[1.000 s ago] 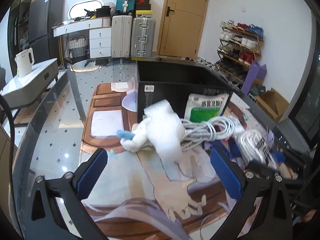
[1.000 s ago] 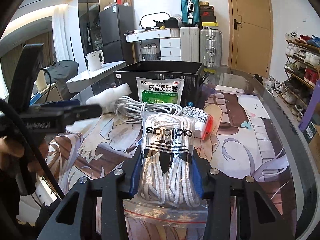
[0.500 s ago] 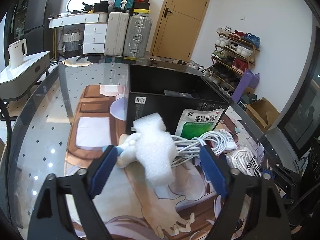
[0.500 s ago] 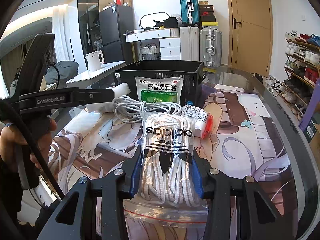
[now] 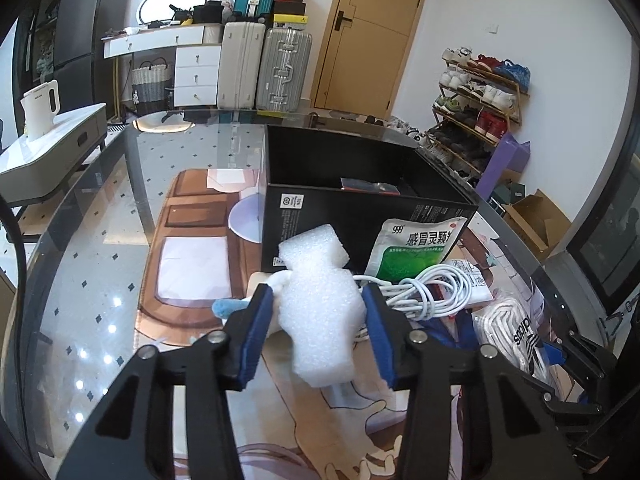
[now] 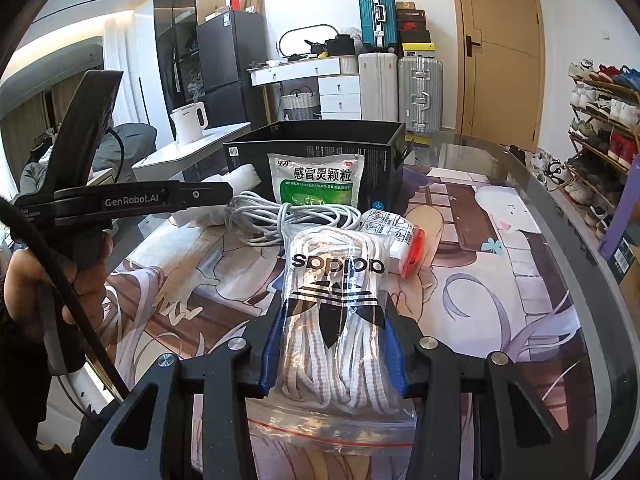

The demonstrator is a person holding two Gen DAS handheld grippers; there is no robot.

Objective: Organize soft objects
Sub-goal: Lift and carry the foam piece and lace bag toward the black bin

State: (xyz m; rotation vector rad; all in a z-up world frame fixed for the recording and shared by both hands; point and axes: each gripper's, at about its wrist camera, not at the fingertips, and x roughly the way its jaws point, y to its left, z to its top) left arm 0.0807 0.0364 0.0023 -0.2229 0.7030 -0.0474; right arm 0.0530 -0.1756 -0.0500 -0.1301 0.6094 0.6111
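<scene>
Left wrist view: my left gripper (image 5: 318, 334) is closing, blue pads touching both sides of the white foam piece (image 5: 320, 312), which sits near the black box (image 5: 360, 216), left of the white cable (image 5: 424, 292).

Right wrist view: my right gripper (image 6: 332, 344) pinches the bagged laces (image 6: 336, 308), near side of the mat (image 6: 480, 280).

I see a white foam piece (image 5: 320, 312), lumpy and bubbled, lying tilted at the centre of the left wrist frame, its upper end near the black box (image 5: 360, 216). A coiled white cable (image 5: 432, 292) sits just right of it. In the right wrist frame, a clear zip bag of white laces (image 6: 340, 320) fills the lower centre.
</scene>
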